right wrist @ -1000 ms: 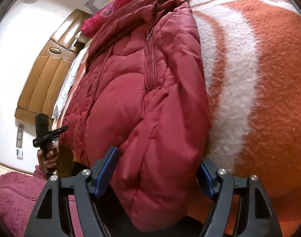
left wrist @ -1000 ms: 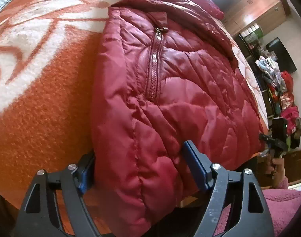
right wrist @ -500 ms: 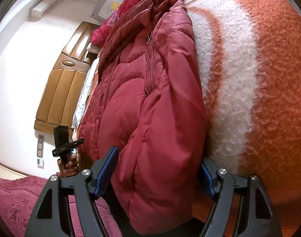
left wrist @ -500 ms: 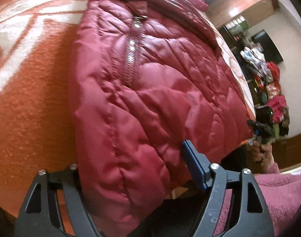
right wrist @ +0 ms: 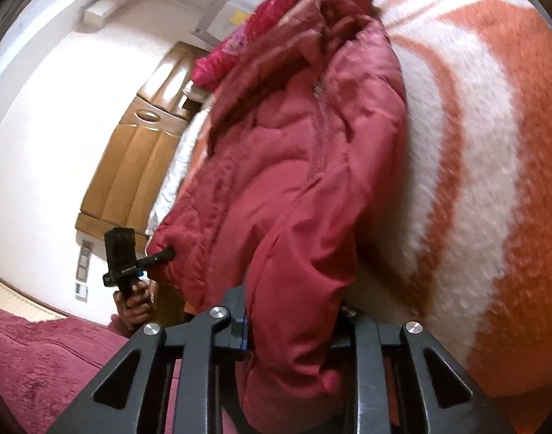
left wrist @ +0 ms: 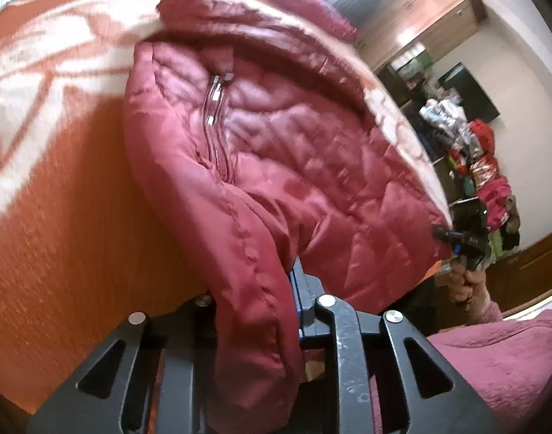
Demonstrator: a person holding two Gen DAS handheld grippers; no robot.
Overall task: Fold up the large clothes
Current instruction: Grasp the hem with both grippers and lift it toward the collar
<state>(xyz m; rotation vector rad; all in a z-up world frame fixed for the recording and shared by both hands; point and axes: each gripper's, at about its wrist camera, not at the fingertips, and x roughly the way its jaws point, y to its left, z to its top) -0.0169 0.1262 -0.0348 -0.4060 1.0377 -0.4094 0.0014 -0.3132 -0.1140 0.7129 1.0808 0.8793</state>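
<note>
Two grippers pinch the near hem of a red quilted jacket (left wrist: 312, 166) that lies lengthwise on an orange-and-white blanket (left wrist: 58, 199), its collar toward the far end of the bed. The left gripper (left wrist: 256, 311) has just been closing, and its jaws now stand narrow, clamped on a thick fold of the hem that bulges up between them and hangs down in front of the camera. The right gripper (right wrist: 290, 325) has likewise just been closing and grips the other hem corner in the same way, with padded cloth filling the slim gap between its jaws. From the left view, the right gripper shows at the jacket's far corner, held in a hand (left wrist: 464, 282) with a pink sleeve; from the right view, the left gripper (right wrist: 163, 255) bites the opposite corner. The jacket's zip (left wrist: 214, 108) runs away from the left gripper up the middle of the cloth. A brown headboard (right wrist: 131, 166) stands behind the jacket in the right view.
</note>
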